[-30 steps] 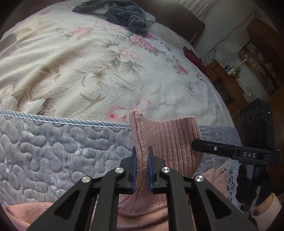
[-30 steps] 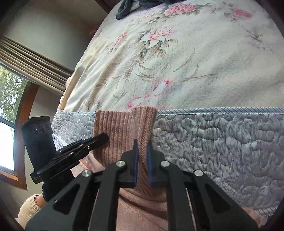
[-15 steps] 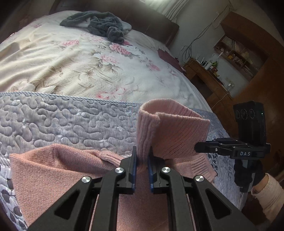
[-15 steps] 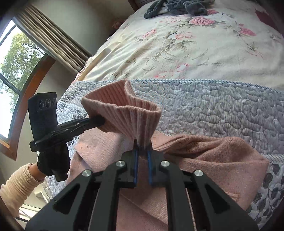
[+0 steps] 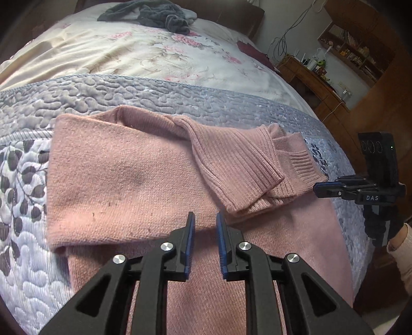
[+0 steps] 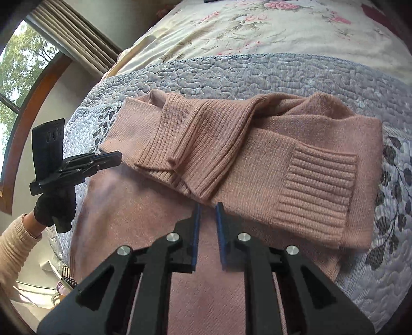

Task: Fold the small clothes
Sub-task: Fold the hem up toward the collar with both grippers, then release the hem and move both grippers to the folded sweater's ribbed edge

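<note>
The left gripper (image 5: 204, 219) is hovering over the pink sweater (image 5: 123, 185), its blue pads standing slightly parted and gripping nothing. The right gripper (image 6: 207, 210) is doing likewise, its gap narrow and empty. The sweater is lying flat on the grey quilted bedspread (image 5: 154, 92), its ribbed turtleneck (image 5: 231, 165) folded down at one o'clock of the left tips and at eleven o'clock of the right. Farther off at twelve, a grey garment (image 5: 154, 13) is sitting on the floral bedsheet (image 5: 144, 51).
</note>
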Demonstrator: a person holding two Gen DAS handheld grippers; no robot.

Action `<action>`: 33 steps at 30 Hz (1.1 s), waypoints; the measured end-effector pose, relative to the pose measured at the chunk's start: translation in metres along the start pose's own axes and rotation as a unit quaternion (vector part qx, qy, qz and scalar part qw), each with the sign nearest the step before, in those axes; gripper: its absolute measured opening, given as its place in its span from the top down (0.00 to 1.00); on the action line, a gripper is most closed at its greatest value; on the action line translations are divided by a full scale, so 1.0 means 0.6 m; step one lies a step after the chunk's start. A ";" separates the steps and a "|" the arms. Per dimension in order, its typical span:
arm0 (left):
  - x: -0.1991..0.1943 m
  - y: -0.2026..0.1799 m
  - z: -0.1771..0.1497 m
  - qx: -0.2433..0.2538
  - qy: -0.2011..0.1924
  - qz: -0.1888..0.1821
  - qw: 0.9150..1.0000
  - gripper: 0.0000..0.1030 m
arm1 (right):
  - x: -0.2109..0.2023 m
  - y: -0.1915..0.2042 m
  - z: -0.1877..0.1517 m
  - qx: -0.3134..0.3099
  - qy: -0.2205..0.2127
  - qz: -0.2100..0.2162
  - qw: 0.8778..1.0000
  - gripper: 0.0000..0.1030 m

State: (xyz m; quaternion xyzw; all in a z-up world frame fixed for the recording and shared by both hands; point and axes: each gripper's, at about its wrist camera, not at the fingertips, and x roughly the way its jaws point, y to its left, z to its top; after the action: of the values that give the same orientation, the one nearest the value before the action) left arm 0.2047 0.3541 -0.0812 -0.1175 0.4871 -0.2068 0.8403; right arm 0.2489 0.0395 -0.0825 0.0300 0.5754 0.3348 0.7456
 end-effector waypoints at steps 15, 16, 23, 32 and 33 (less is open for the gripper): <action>0.096 -0.021 0.039 -0.104 0.036 -0.020 0.994 0.67 | 0.099 -0.032 0.045 0.154 0.016 0.061 0.986 0.71; 0.099 -0.020 0.039 -0.106 0.037 -0.022 0.993 0.74 | 0.104 -0.031 0.047 0.151 0.021 0.060 0.987 0.89; 0.071 -0.017 0.040 -0.076 0.018 -0.015 0.997 0.88 | 0.046 -0.037 0.052 0.122 -0.012 0.039 0.992 0.93; 0.093 -0.012 0.027 -0.061 0.030 0.011 0.998 0.88 | 0.084 -0.061 0.028 0.124 0.016 -0.003 0.992 0.94; 0.094 -0.008 0.026 -0.067 0.029 0.009 0.997 0.88 | 0.089 -0.064 0.025 0.124 0.015 -0.005 0.992 0.94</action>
State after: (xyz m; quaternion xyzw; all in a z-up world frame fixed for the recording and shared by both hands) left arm 0.2421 0.3239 -0.1151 -0.1630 0.5246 -0.1699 0.8181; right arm 0.2858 0.0431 -0.1388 0.1143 0.6233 0.2576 0.7294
